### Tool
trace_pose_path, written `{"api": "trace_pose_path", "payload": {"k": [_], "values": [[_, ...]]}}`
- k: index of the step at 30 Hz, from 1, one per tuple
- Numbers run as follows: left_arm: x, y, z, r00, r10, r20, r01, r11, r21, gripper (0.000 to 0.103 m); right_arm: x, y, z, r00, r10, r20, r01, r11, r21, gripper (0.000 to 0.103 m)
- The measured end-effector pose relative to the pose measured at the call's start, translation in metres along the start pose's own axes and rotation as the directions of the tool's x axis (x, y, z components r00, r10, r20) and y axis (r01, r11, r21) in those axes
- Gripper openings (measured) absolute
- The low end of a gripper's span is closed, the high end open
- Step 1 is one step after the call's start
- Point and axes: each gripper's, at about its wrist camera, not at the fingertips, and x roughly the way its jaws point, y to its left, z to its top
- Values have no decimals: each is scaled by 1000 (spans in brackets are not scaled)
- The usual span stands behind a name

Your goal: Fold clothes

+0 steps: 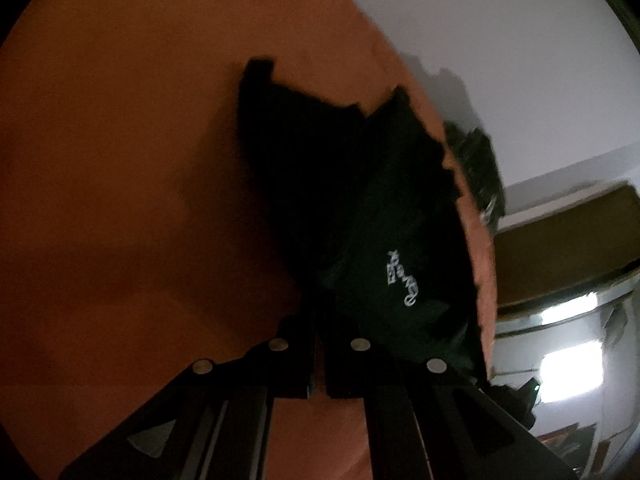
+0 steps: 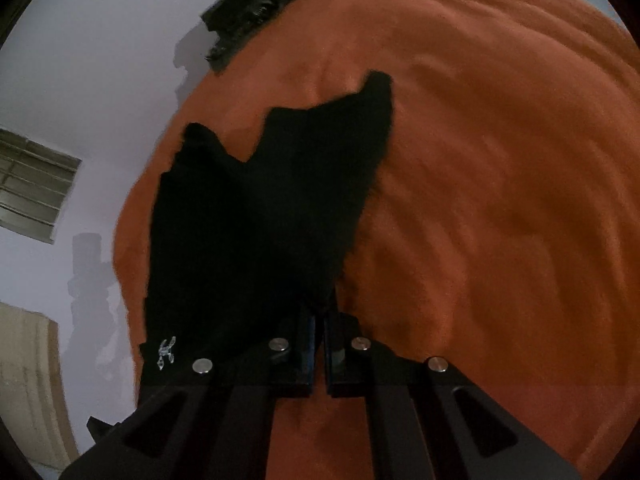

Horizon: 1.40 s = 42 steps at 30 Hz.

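A black garment [image 1: 352, 200] with small white lettering hangs over an orange bedsheet [image 1: 120, 160]. My left gripper [image 1: 318, 308] is shut on one edge of it and holds it up. My right gripper [image 2: 319, 312] is shut on another edge of the same black garment [image 2: 260, 220], which hangs ahead of the fingers above the orange bedsheet [image 2: 500, 200]. The garment's far parts are dark and hard to read.
A dark pile of clothes [image 2: 256, 12] lies at the bed's far edge, and it also shows in the left wrist view [image 1: 476, 168]. White walls surround the bed. A brown board [image 1: 568, 240] and a shiny metal surface [image 1: 560, 340] stand to the right.
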Motion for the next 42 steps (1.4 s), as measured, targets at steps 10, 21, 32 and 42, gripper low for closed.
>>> {"api": "trace_pose_path", "payload": {"k": [10, 21, 32, 42], "values": [[-21, 15, 32, 982, 180, -60, -173, 979, 109, 26, 16, -10, 16, 988, -92, -121, 73, 985, -154, 63], [-12, -71, 149, 987, 160, 23, -158, 926, 344, 42, -27, 73, 86, 997, -63, 52, 78, 923, -376, 63], [163, -175, 222, 991, 66, -120, -9, 902, 431, 42, 110, 193, 139, 998, 45, 33, -17, 812, -583, 63], [267, -196, 247, 988, 141, -67, -113, 940, 322, 42, 236, 251, 181, 981, -189, 37, 159, 688, -708, 50]]}}
